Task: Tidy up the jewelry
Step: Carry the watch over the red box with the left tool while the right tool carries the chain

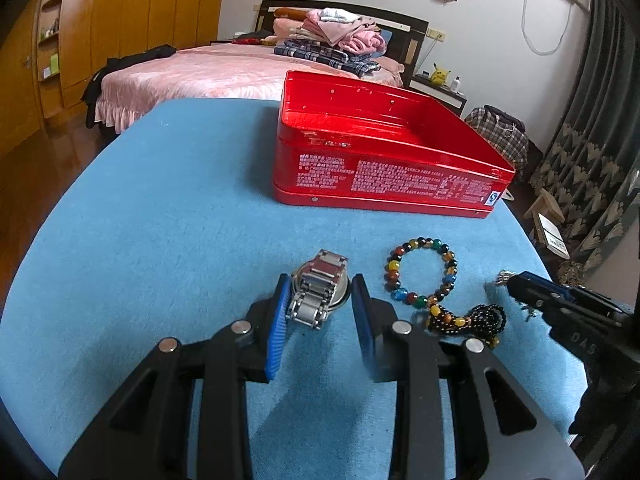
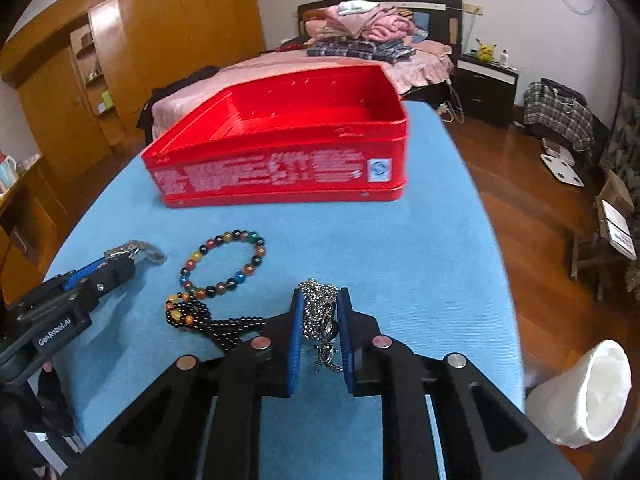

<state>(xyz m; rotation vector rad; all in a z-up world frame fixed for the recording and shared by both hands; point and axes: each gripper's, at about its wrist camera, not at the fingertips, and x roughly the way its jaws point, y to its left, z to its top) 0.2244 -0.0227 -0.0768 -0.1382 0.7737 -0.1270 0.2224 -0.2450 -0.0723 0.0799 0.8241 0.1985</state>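
tin [image 1: 384, 176]: showing glossy red with white print
tablecloth [image 1: 160, 220]: showing plain light blue
bracelet [image 1: 420, 276]: mixing amber, green, blue and black beads
watch [image 1: 318, 292]: gleaming silver
chain [image 2: 318, 308]: looking silvery, possibly steel-grey
pads [image 2: 296, 344]: showing ribbed blue

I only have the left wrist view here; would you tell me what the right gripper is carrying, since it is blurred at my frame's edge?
Observer: The right gripper is shut on a bunched silver chain.
Operator: Thank you. Does anything hang from it?
Observer: Yes, a small metal pendant dangles between the pads.
Operator: Is anything beside the table on that side?
Observer: A white bin stands on the floor, off the blue table's right edge.
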